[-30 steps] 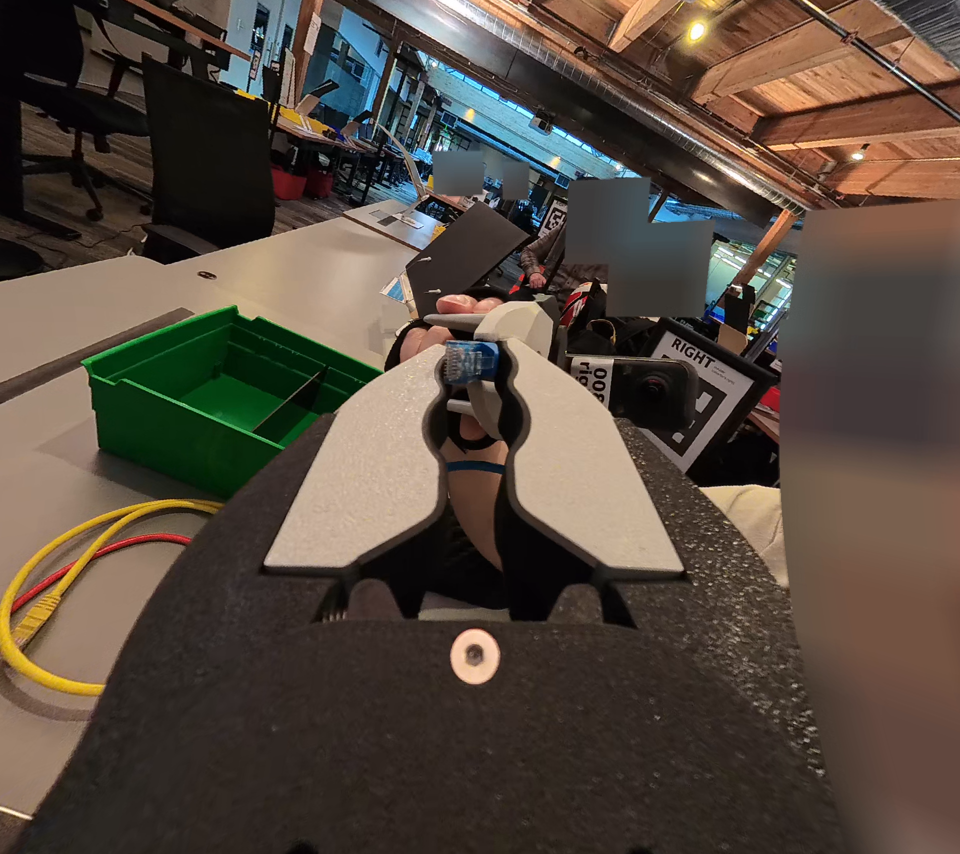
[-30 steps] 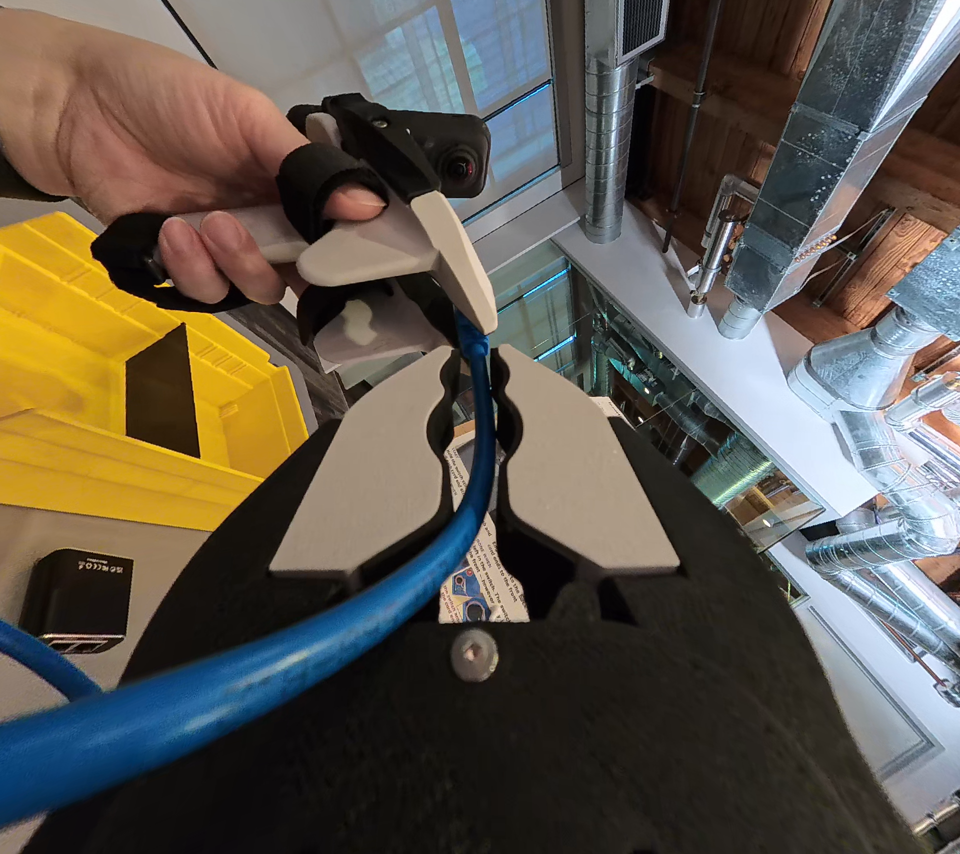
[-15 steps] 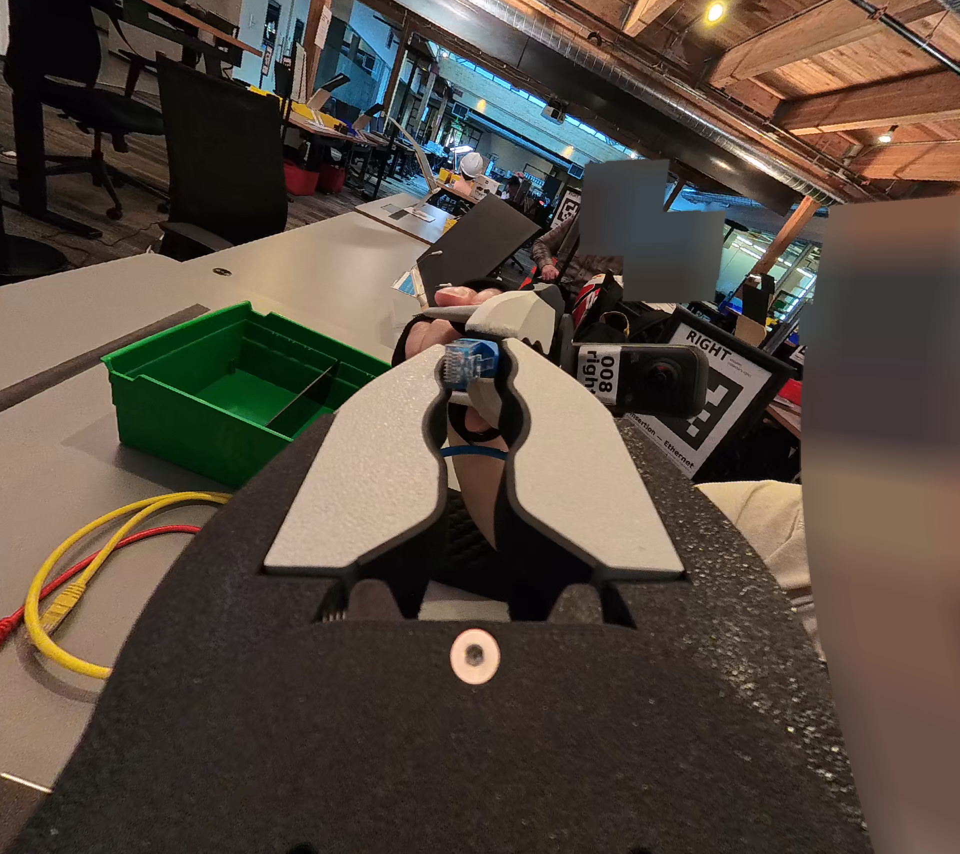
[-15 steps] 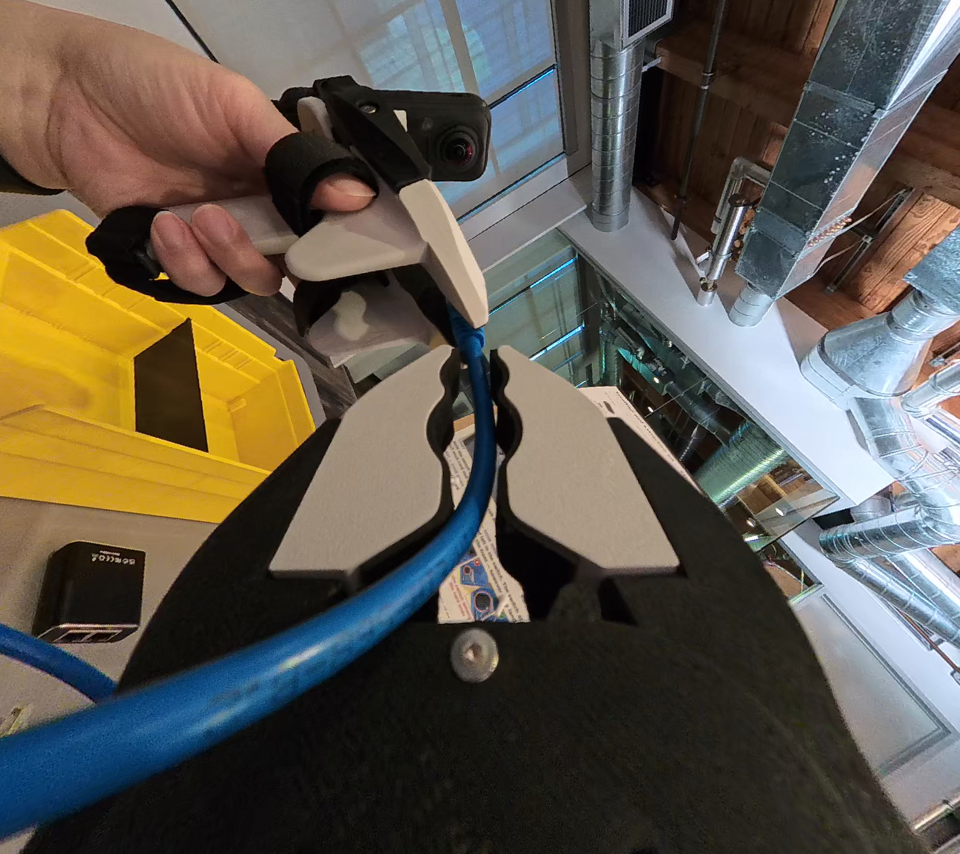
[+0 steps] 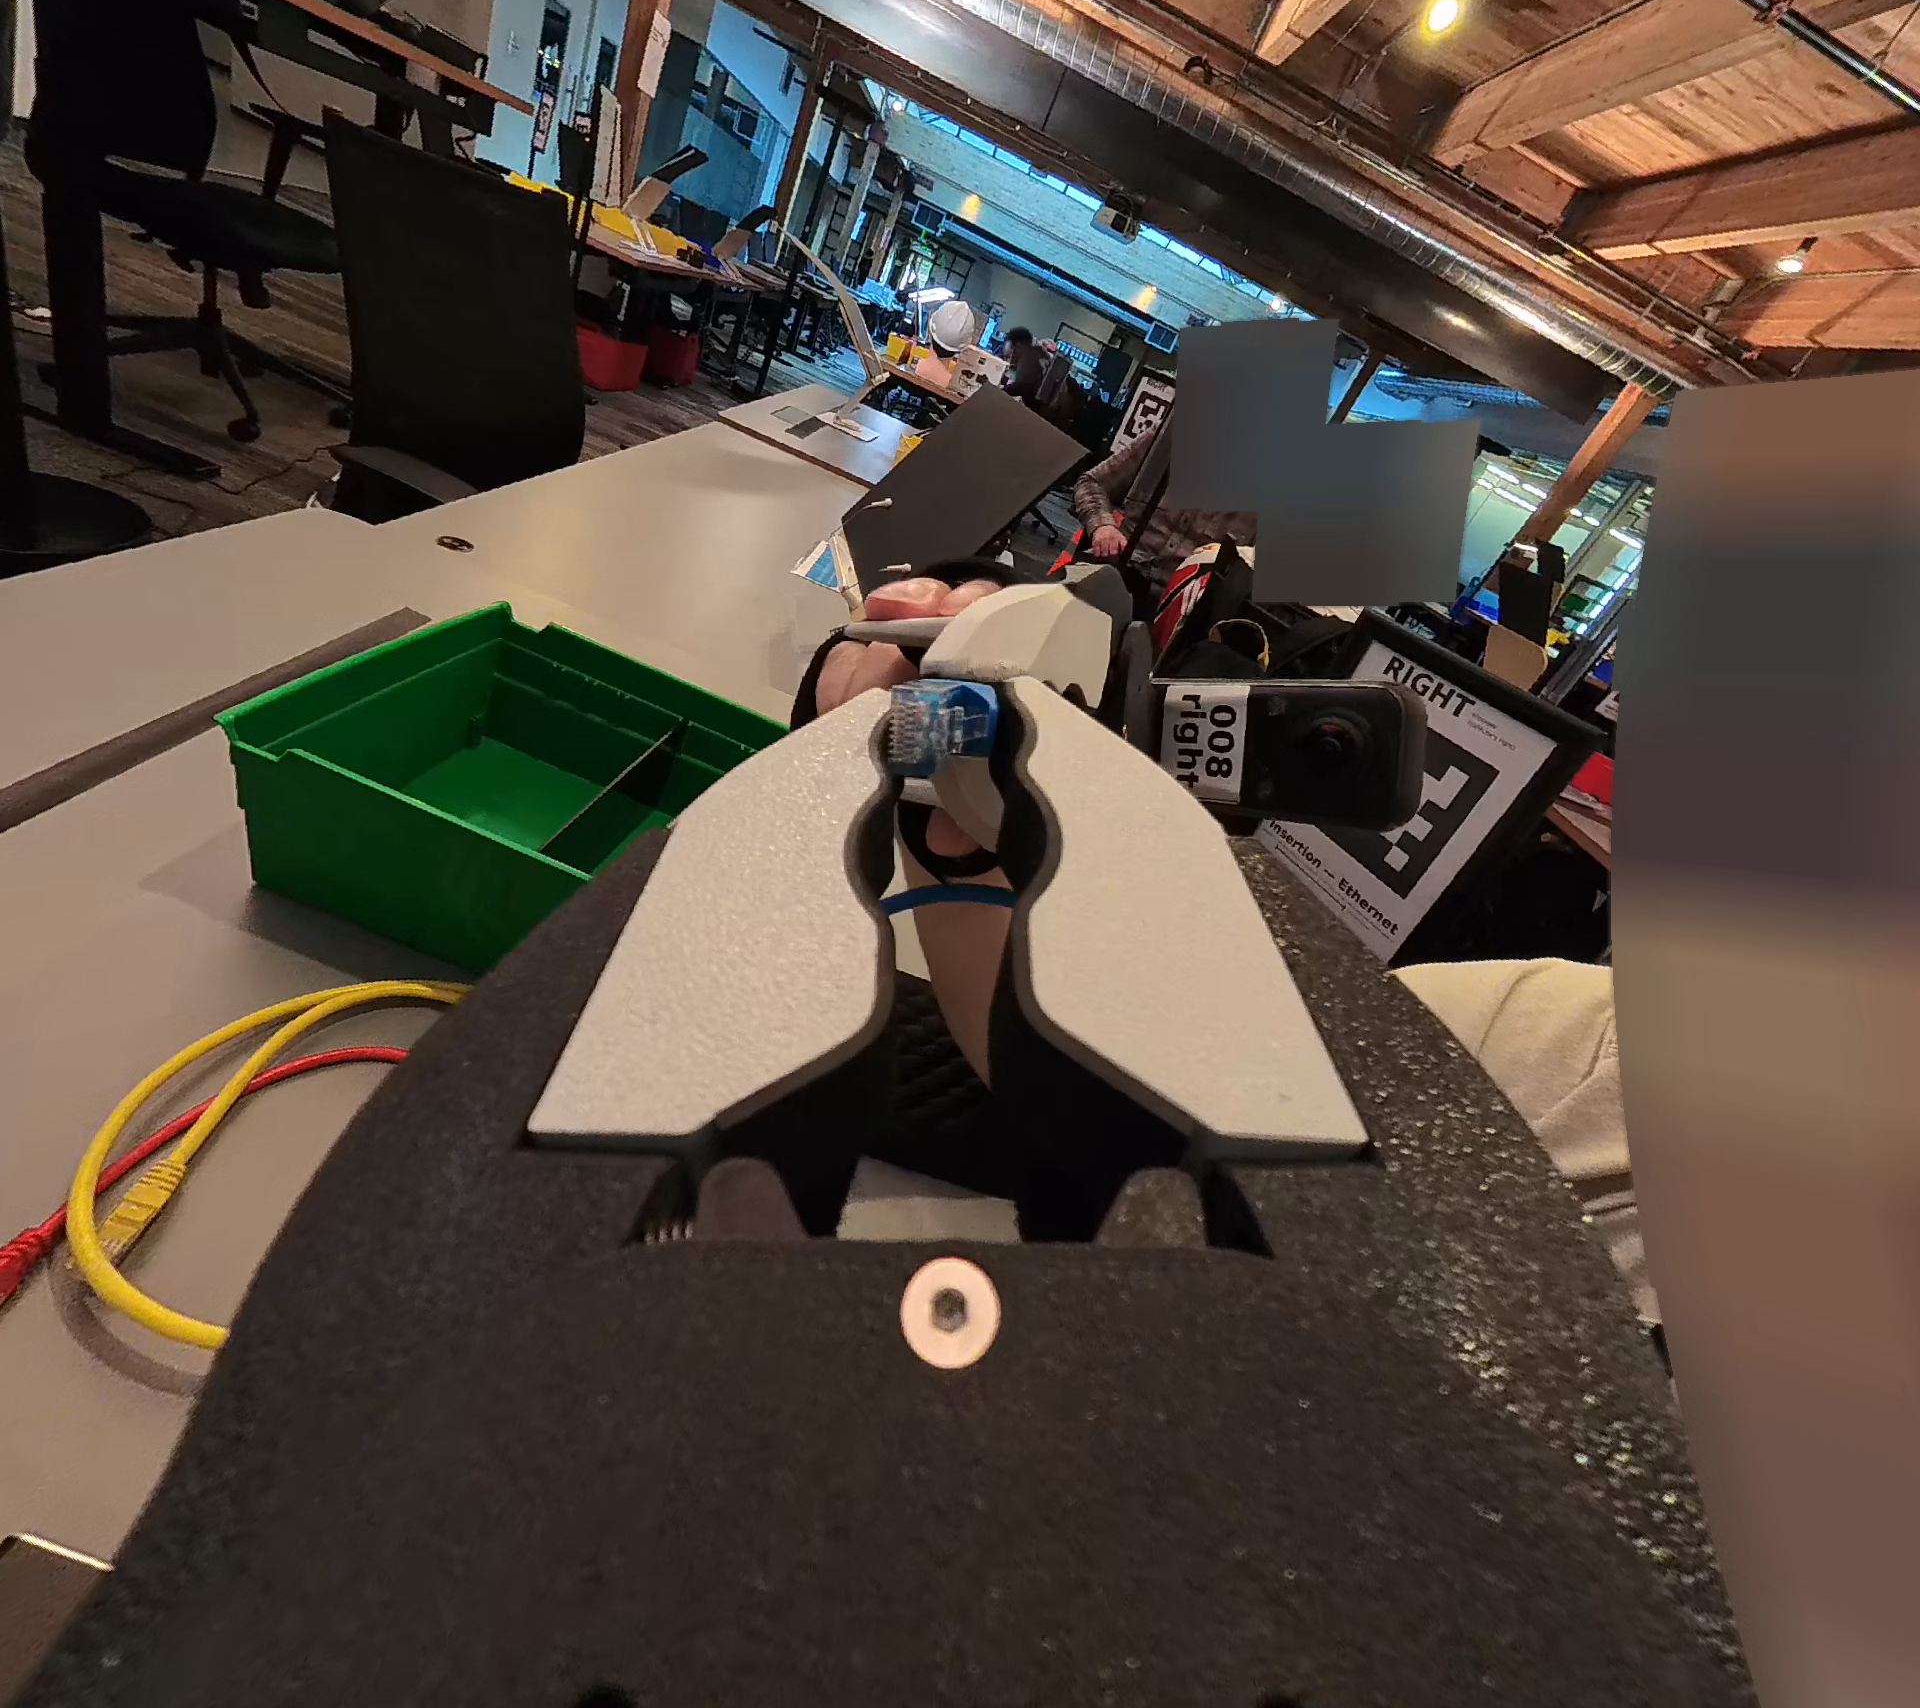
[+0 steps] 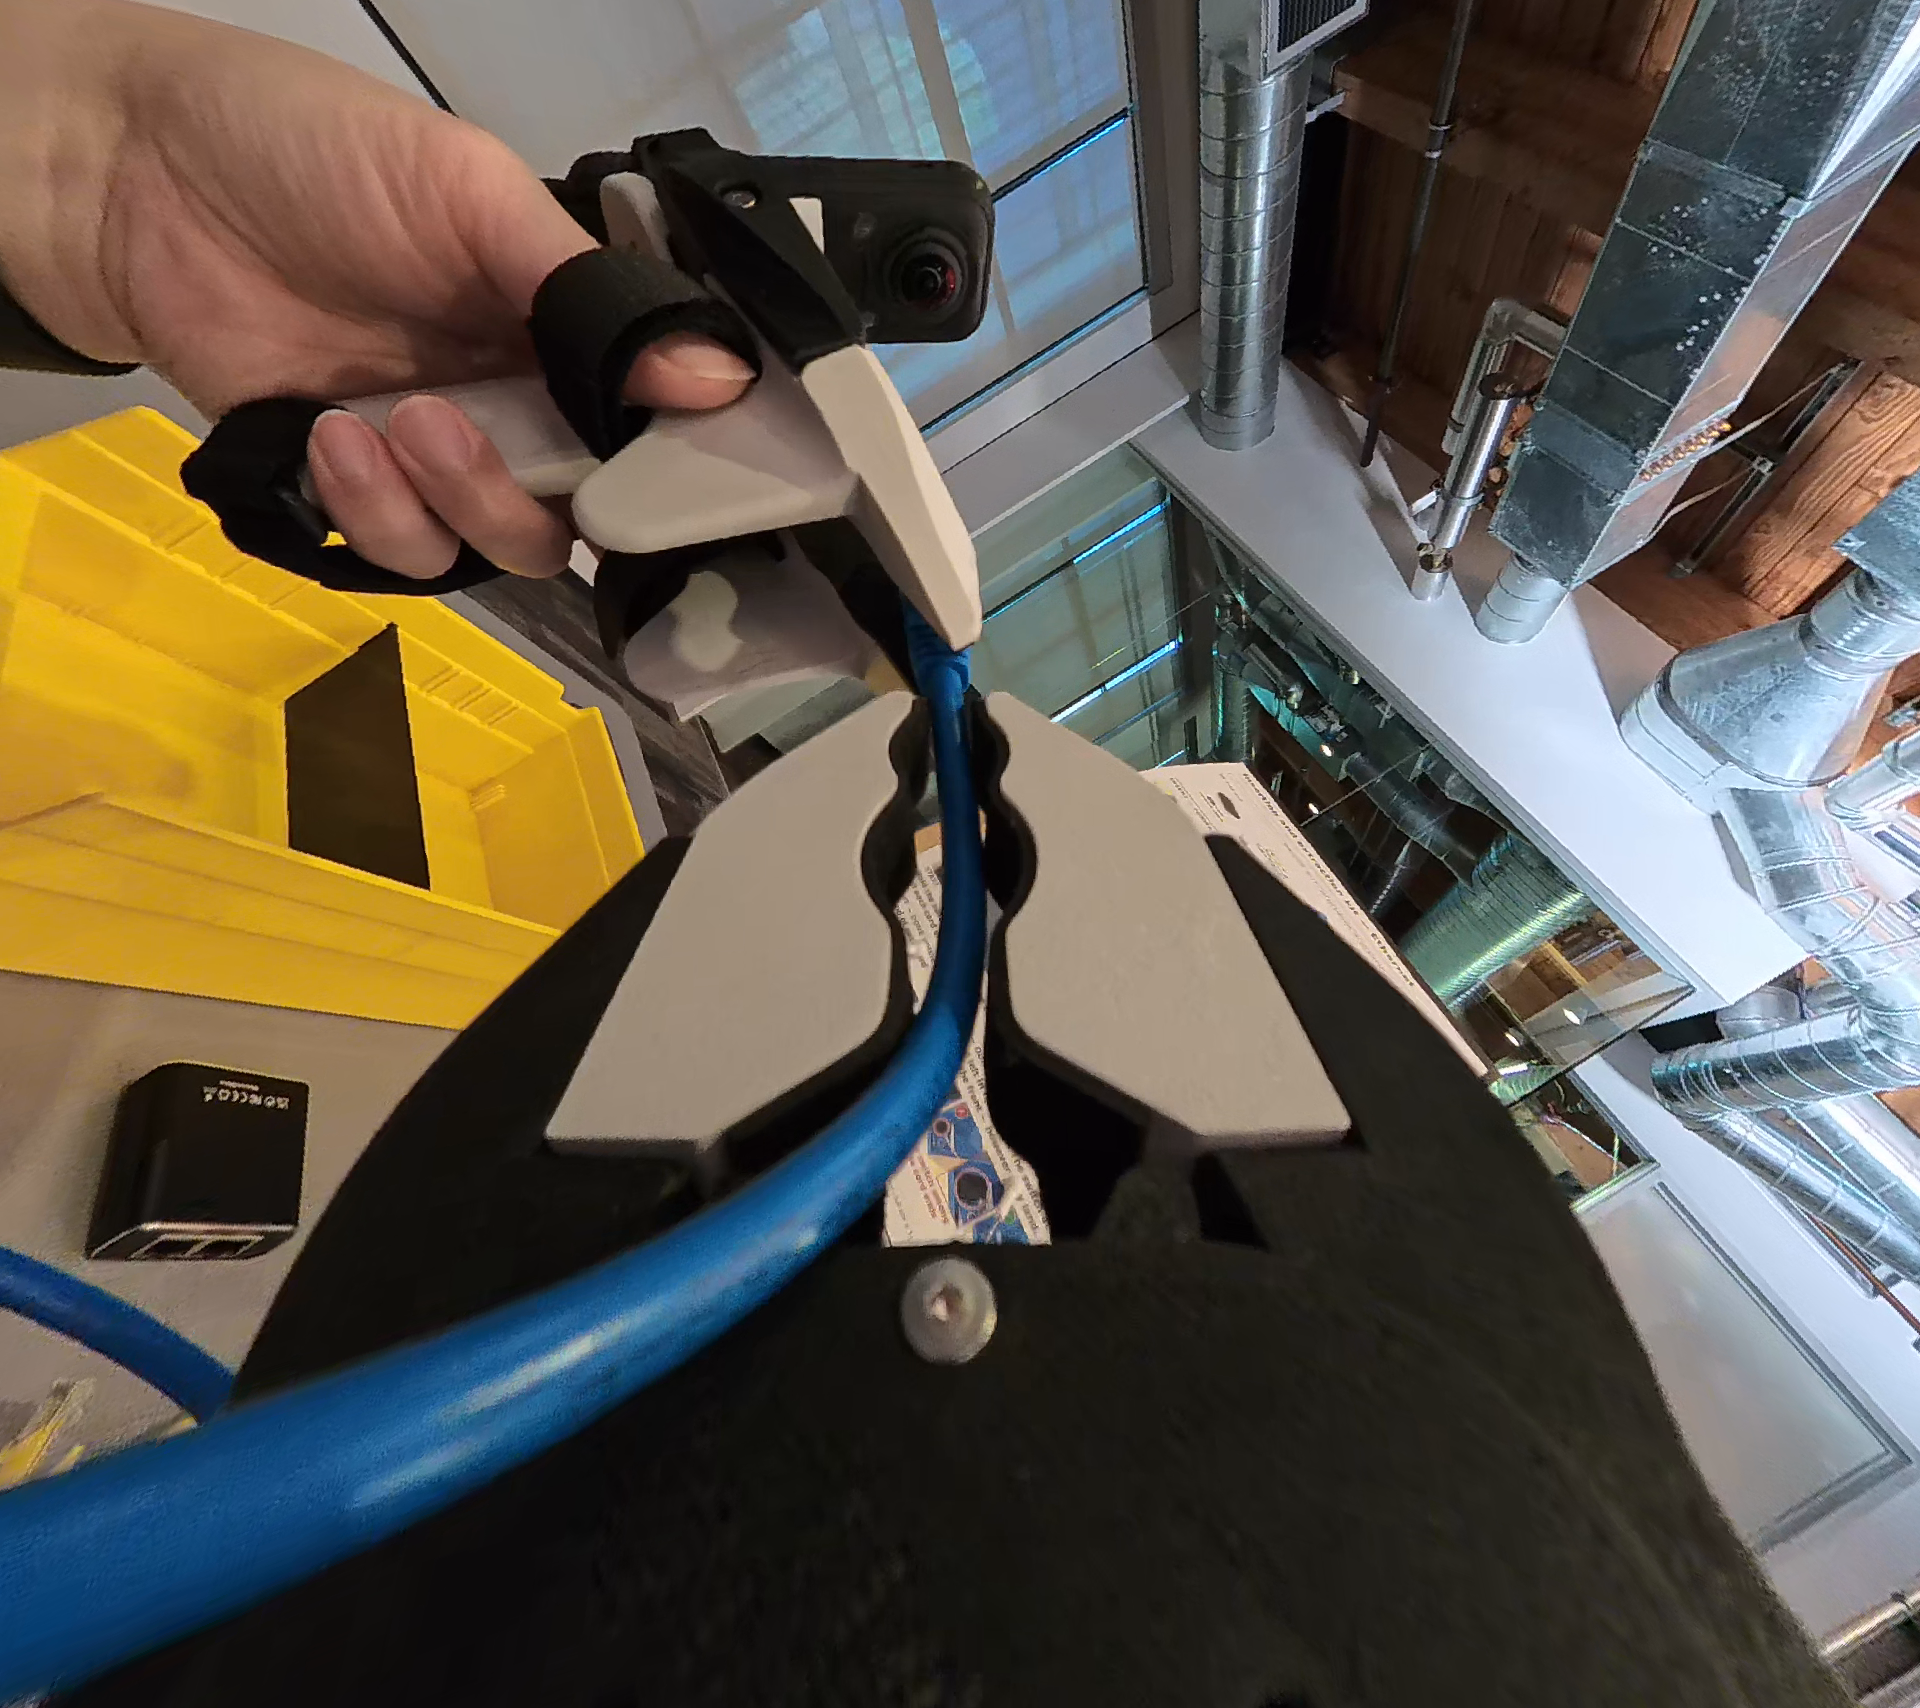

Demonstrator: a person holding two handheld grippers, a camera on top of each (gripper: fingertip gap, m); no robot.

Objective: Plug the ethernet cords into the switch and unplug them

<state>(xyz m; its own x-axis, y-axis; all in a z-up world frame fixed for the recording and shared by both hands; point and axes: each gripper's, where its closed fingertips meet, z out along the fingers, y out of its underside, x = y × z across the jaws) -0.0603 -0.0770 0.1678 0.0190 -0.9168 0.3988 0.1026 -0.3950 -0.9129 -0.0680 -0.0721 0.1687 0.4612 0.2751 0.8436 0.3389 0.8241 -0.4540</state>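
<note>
My left gripper (image 5: 943,723) is shut on the blue plug (image 5: 940,721) of a blue ethernet cord (image 6: 956,879), held up in the air above the table. My right gripper (image 6: 954,708) is closed around the same cord just behind the plug, tip to tip with the left gripper (image 6: 914,619), which a hand holds. The cord runs back between my right fingers and loops down to the left. The black switch (image 6: 197,1159) sits on the table at the lower left of the right wrist view, ports facing me. A yellow cord (image 5: 156,1128) and a red cord (image 5: 260,1087) lie loose on the table.
A green divided bin (image 5: 343,827) stands on the grey table (image 5: 623,515) to the left. A yellow bin (image 6: 156,931) stands behind the switch. A black-and-white marker board (image 5: 1455,785) stands at the right. A printed sheet (image 6: 966,1170) lies under the right gripper. Chairs and desks stand beyond. Less than 4 cm separates the two grippers' tips. The black switch (image 6: 197,1159) is about equally far from each gripper, around 30 centimeters.
Both grippers keep their hold on the blue cord and stay tip to tip. The pair has shifted slightly, so the green bin and the switch sit a little further right in the views.
</note>
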